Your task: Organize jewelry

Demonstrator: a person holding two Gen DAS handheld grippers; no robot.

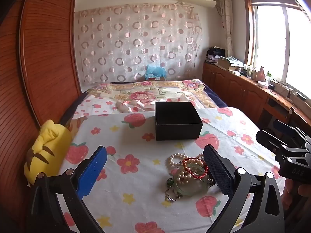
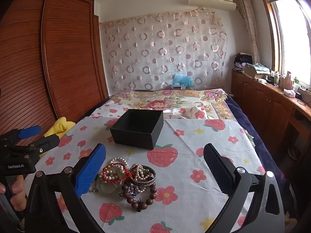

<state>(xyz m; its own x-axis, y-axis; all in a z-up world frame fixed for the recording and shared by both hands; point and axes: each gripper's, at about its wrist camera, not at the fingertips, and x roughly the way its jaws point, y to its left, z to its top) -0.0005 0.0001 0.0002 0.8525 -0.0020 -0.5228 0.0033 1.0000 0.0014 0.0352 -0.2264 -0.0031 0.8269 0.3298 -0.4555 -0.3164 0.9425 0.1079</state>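
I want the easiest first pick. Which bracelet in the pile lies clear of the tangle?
The brown wooden-bead bracelet, at the pile's near edge: its loop lies mostly flat on the cloth, while the pearl strands and red cord bracelet overlap.

A matt black box (image 1: 177,121) that looks like cardboard sits mid-frame on a printed cotton-like cloth (image 1: 136,174), slightly creased. In the lower centre, glossy pearl strands (image 2: 118,160), a smooth translucent green bangle (image 1: 191,182), a woven red cord (image 1: 194,167), polished brown wooden beads (image 2: 140,196) and a shiny metal bangle (image 2: 142,176) lie heaped. Ribbed, varnished wood covers the wardrobe (image 2: 58,58) at left. The left gripper (image 1: 155,172) has textured blue pads on matt black plastic.
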